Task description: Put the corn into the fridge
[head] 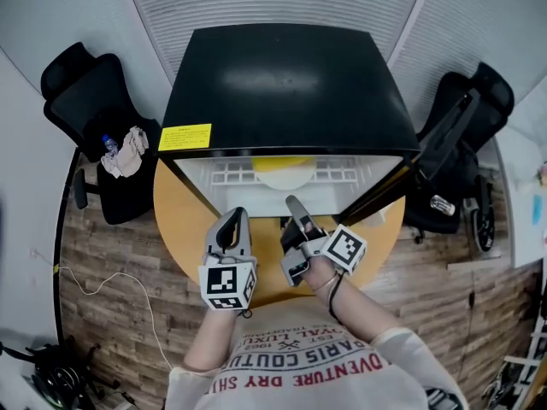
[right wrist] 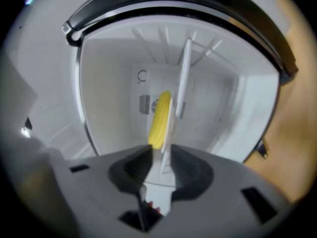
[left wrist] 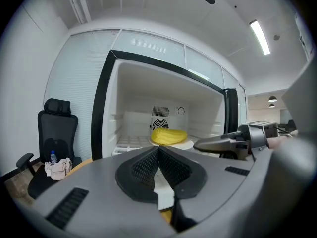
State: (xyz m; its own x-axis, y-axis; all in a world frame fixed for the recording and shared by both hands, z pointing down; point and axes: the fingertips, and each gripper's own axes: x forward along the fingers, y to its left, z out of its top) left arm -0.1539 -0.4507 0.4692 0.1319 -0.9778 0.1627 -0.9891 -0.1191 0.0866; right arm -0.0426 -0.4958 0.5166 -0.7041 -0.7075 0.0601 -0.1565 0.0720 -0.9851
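Corn (right wrist: 159,120) on plate (right wrist: 180,78), inside fridge (head: 282,84). Right gripper (right wrist: 159,155) jaws apart astride the plate rim; left gripper (left wrist: 158,150) jaws together, empty. We should back the right out straight, not nudging the plate.

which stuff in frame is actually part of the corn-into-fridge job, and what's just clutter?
Job:
- corn on its white plate, inside the open fridge
- right gripper, jaws open, facing the plate
- left gripper, jaws shut

Lying about:
- black office chair with a water bottle and cloth on its seat
- second office chair
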